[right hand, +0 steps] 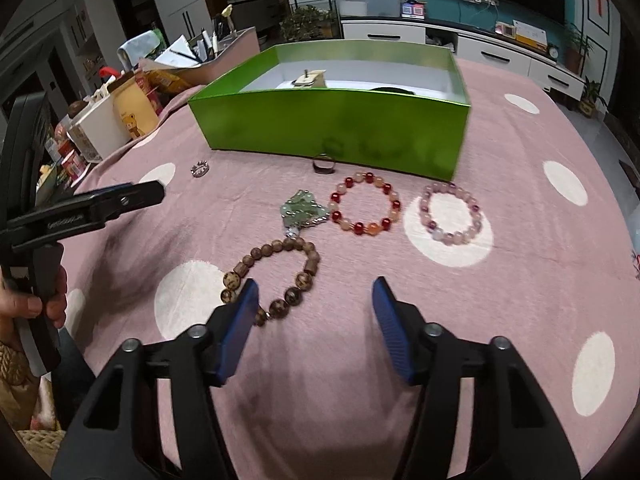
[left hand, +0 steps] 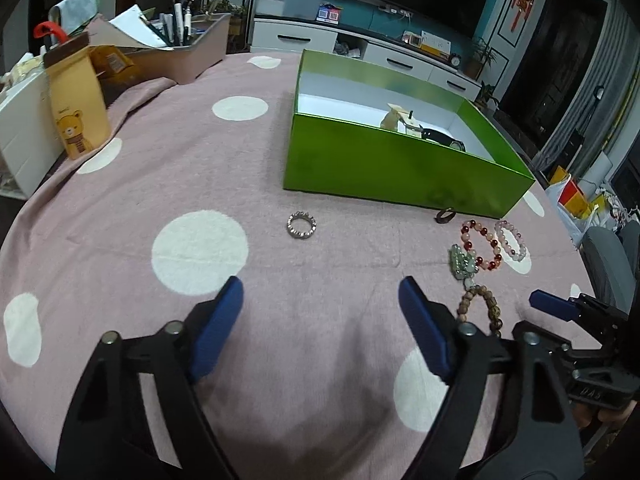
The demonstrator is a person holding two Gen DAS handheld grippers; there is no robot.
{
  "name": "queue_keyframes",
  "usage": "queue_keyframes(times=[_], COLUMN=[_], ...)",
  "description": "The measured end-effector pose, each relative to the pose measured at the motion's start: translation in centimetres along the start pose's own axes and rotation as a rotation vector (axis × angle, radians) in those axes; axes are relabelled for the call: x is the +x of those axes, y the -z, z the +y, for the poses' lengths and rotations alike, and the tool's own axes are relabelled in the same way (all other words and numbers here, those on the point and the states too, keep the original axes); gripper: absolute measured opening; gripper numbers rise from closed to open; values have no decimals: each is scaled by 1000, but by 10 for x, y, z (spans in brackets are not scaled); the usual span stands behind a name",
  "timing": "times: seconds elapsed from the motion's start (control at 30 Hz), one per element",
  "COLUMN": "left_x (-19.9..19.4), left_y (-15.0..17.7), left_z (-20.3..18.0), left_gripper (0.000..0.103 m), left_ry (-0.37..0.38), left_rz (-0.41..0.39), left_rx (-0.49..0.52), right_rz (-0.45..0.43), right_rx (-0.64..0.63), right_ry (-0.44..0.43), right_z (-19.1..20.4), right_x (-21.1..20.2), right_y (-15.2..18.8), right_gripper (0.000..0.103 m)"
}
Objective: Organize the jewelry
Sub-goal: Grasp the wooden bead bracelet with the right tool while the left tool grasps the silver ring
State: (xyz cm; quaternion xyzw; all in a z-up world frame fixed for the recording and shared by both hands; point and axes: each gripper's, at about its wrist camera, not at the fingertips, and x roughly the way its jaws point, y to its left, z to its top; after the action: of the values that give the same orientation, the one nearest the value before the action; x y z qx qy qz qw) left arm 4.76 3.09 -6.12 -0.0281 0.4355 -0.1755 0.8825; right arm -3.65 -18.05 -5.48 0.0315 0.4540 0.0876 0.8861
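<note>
Approach step, nothing picked yet. Left gripper [left hand: 320, 300] spread, empty, aimed at ring [left hand: 301, 225] on cloth [left hand: 120, 200]. Right gripper [right hand: 316, 300] spread, empty, above wooden bracelet [right hand: 276, 276]. Green box [right hand: 328, 120] beyond. Next: lower, pinch, carry to box.

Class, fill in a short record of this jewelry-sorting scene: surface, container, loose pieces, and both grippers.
surface: pink cloth with white dots
container: green box, open, some items inside
bracelets: wooden bead bracelet, red bead bracelet, pale purple bracelet
pendant: green pendant
rings: silver ring, dark ring
left gripper: open, empty
right gripper: open, empty
</note>
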Motion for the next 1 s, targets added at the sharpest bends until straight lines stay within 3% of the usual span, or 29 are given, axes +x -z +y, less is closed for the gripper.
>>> queue_keyframes(times=[0.17, 0.3, 0.4, 0.57, 0.8, 0.9, 1.0], left_x=[15, 27, 36, 48, 59, 62, 61], left_y=[-10, -18, -22, -28, -36, -38, -38], left_z=[-1, -1, 0, 5, 4, 4, 6], left_gripper=[68, 66, 57, 44, 38, 21, 21], left_ry=[-11, -11, -13, -17, -36, -65, -57], left_rz=[10, 12, 20, 37, 37, 37, 34], left_rx=[10, 28, 28, 20, 47, 67, 58], right_rz=[24, 25, 16, 0, -75, -104, -123], right_rx=[-27, -63, -80, -60, -26, -13, -4], right_ry=[34, 85, 97, 89, 98, 109, 121], right_z=[11, 17, 17, 9, -8, -15, -22], right_x=[21, 31, 33, 33, 9, 1, -6], right_y=[-7, -8, -10, -13, -24, -29, -30], right_gripper=[37, 26, 11, 9, 9, 9, 9])
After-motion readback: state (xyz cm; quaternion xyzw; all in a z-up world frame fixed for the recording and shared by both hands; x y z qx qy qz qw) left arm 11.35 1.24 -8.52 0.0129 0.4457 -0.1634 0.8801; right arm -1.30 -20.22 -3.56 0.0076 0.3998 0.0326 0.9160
